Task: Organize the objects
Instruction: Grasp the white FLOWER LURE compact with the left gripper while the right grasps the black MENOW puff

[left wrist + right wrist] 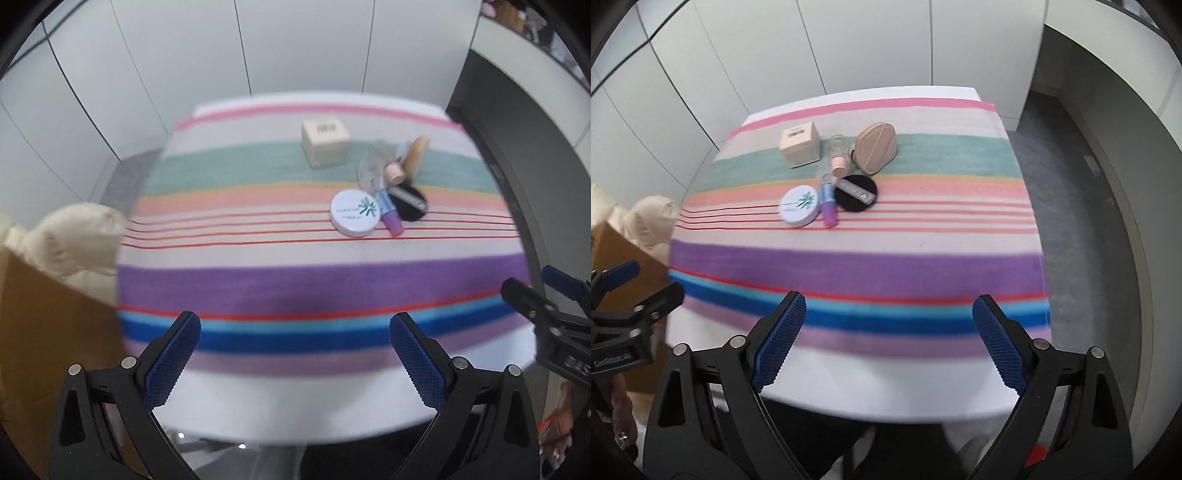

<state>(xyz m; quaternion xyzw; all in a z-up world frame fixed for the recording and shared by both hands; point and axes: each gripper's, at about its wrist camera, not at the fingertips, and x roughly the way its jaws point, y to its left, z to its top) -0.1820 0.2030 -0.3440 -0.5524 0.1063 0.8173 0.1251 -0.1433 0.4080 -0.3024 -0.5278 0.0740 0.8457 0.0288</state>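
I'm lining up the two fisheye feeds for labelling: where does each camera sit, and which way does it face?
Left wrist: on the left gripper, facing steeply down over the striped cloth; its open jaws show, with the right gripper at the right edge.
Right wrist: on the right gripper, same downward view; open jaws show, left gripper at the left edge.
Shared: the white compact, beige box and cloth.
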